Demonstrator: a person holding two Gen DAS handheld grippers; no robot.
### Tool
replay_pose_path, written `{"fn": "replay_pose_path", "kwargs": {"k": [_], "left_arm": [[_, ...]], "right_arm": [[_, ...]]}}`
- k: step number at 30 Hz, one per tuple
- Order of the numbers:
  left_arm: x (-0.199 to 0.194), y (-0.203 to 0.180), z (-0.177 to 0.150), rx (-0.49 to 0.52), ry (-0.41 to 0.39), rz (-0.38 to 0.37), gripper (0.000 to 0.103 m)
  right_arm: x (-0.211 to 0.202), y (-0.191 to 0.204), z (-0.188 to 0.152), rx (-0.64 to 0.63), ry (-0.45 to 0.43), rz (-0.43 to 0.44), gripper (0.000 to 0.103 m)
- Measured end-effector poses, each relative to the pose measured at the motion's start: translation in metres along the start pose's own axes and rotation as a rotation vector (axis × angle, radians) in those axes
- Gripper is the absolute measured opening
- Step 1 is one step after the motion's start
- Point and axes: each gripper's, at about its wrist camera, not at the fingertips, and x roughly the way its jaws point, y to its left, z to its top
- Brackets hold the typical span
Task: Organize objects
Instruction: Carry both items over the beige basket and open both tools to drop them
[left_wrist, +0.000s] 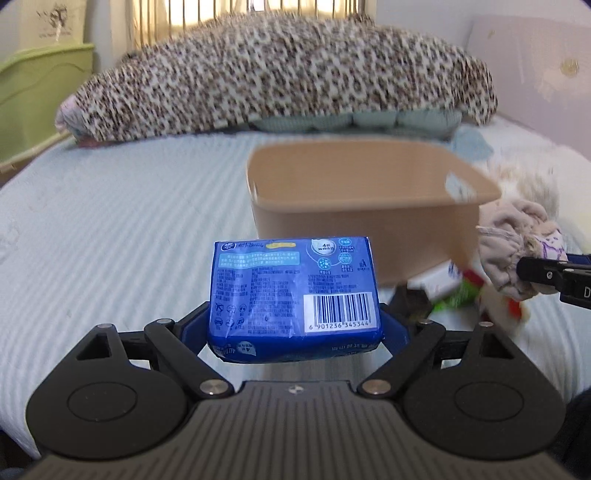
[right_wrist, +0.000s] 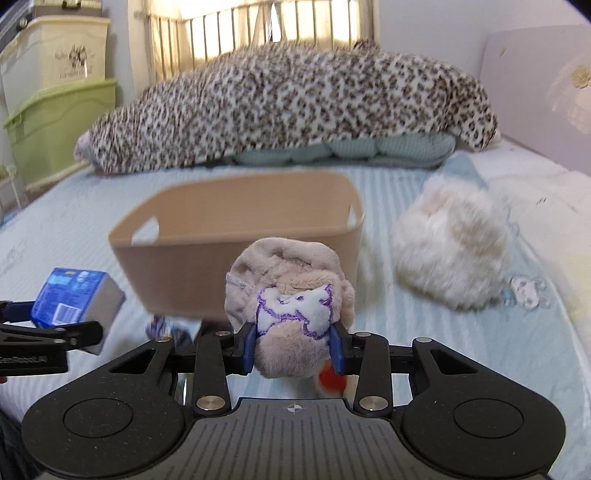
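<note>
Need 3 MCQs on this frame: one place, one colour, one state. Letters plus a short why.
1. Where is the tan bin?
A. on the bed
B. on the floor
C. on a shelf

2. What colour is the tissue pack?
A. red
B. blue
C. green

3. What is the right gripper doing?
A. open, empty
B. shut, empty
C. shut on the plush toy

Answers:
1 A, it sits on the striped bedsheet.
2 B, its wrapper is blue.
3 C, both fingers press the toy's sides.

Soft daylight is admitted through the barred, curtained window (right_wrist: 266, 26) far ahead of both tools. Motion blur is seen on the tan plastic basket (left_wrist: 369, 206); edges are bowed by fisheye distortion.
</note>
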Motion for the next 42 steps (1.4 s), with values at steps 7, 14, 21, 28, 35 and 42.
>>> {"fn": "replay_pose_path", "kwargs": {"k": [7, 14, 21, 28, 35, 42], "left_arm": [[0.001, -0.009, 0.044, 0.007, -0.071, -0.010, 0.091], [0.035, -0.023, 0.077, 0.008, -0.076, -0.004, 0.091], [0.087, -0.041, 0.102, 0.031, -0.022, 0.023, 0.091], [0.136, -0.048, 0.095, 0.038, 0.069, 0.044, 0.092], [0.123, -0.048, 0.085, 0.043, 0.055, 0.093, 0.095], [0.087, -0.050, 0.086, 0.092, -0.017, 0.134, 0.101]], "right_arm": [[-0.001, -0.014, 0.042, 0.042, -0.122, -0.002, 0.036], [0.027, -0.022, 0.075, 0.071, -0.154, -0.002, 0.036], [0.078, -0.028, 0.085, 0.097, -0.079, 0.020, 0.036], [0.116, -0.011, 0.077, 0.013, 0.001, -0.005, 0.036], [0.108, -0.010, 0.066, 0.031, -0.001, -0.009, 0.068], [0.071, -0.018, 0.054, 0.032, -0.025, -0.024, 0.089]]}}
